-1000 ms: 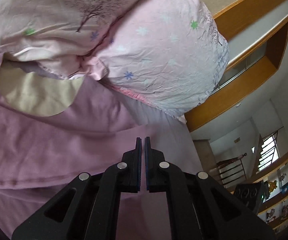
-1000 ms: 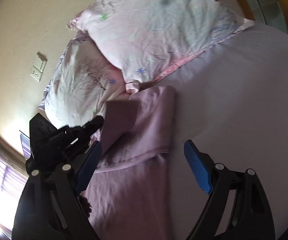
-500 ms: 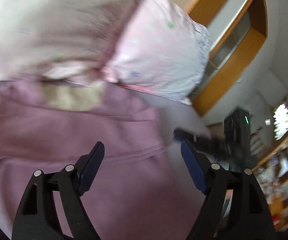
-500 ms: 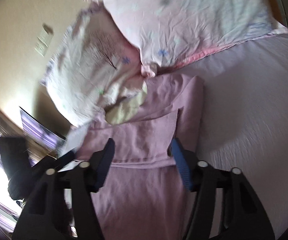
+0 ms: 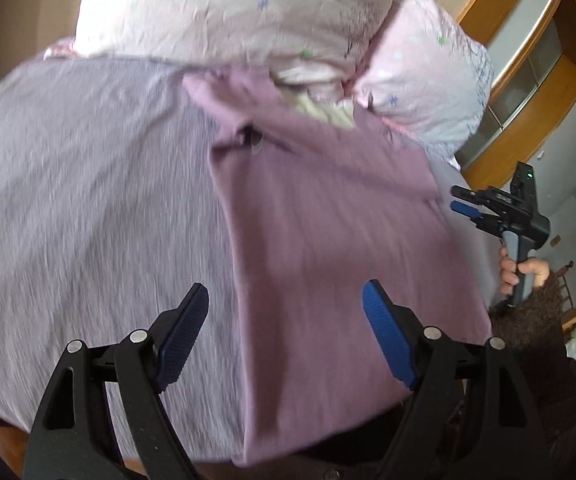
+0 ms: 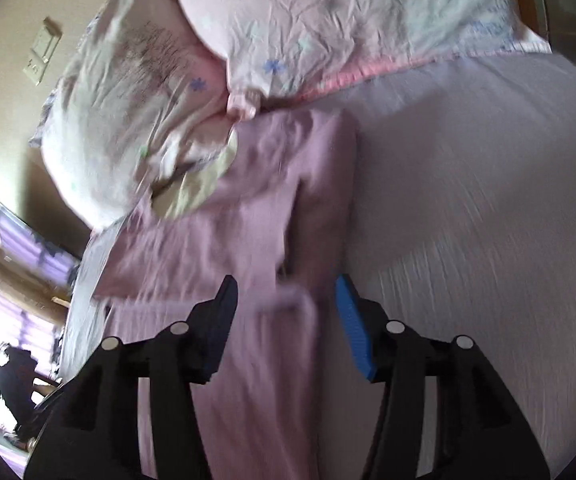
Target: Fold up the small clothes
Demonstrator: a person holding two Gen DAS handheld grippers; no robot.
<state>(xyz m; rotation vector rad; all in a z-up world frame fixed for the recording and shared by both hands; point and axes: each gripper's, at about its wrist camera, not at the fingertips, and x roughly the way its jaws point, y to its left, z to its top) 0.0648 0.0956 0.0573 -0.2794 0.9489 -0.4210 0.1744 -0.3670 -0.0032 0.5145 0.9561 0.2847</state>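
Item: pink garment [image 5: 327, 248], laid flat on a bed covered by a pale lilac sheet [image 5: 88, 208]; its top end, with a cream-yellow patch [image 5: 323, 110] at the neck, touches the pillows, and its lower part runs to the bed's near edge. In the left wrist view it fills the centre and the 3 o'clock half, the bare sheet lying toward 9 o'clock. Pillows: two, pale pink with small star prints, one [image 5: 232, 8] at 12 o'clock, the other [image 5: 427, 76] at 1 o'clock, touching each other. Left gripper [image 5: 286, 332]: blue-padded fingers spread wide, holding nothing, above the garment's left edge. Right gripper [image 6: 286, 320]: fingers parted to a middling gap, holding nothing, with a raised fold of the garment [image 6: 248, 280] between them; whether the pads touch cloth cannot be told through the blur. In the left wrist view the right gripper [image 5: 465, 212] appears at 3 o'clock, beside the garment's right edge, gripped by a hand [image 5: 523, 270] in a dark fuzzy sleeve. Wall switch plate [image 6: 42, 56] at 10 o'clock in the right wrist view.
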